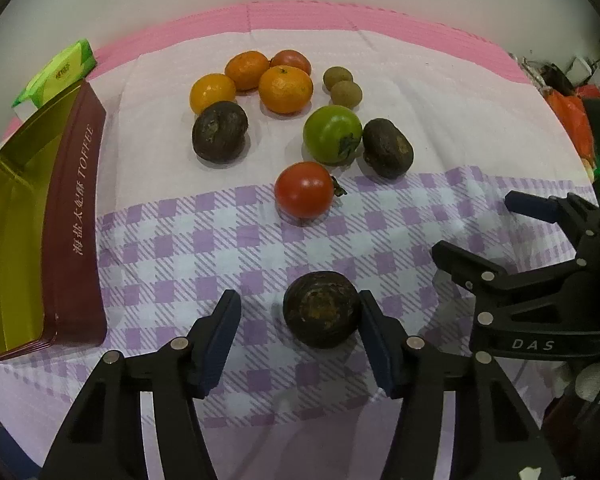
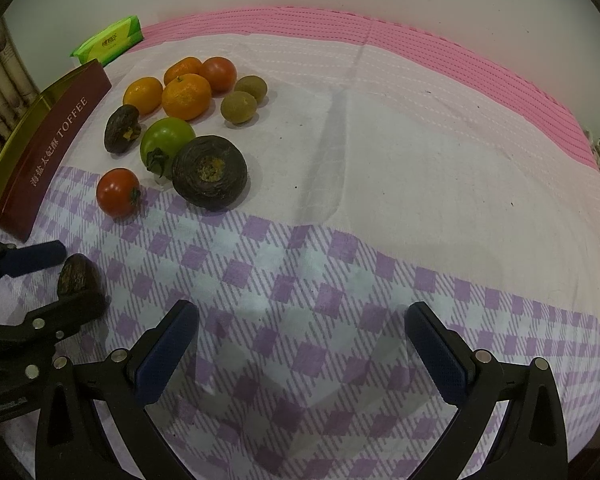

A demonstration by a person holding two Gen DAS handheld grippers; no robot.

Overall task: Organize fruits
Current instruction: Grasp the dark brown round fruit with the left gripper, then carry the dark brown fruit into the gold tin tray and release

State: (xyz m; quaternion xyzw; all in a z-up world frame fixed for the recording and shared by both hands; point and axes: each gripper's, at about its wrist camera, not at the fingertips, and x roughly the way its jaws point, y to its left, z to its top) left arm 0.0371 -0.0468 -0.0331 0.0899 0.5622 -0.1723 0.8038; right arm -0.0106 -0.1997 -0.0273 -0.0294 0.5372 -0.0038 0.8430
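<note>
My left gripper is open around a dark brown wrinkled fruit lying on the checked cloth; its right pad touches the fruit and the left pad stands apart. The same fruit shows in the right wrist view between the left gripper's fingers. Farther back lie a red tomato, a green tomato, two more dark fruits, three oranges, another red tomato and two small brown-green fruits. My right gripper is open and empty over the cloth.
An open maroon toffee tin with a gold inside stands at the left. A green tissue pack lies behind it. The right gripper shows at the right of the left wrist view. Clutter lies past the table's right edge.
</note>
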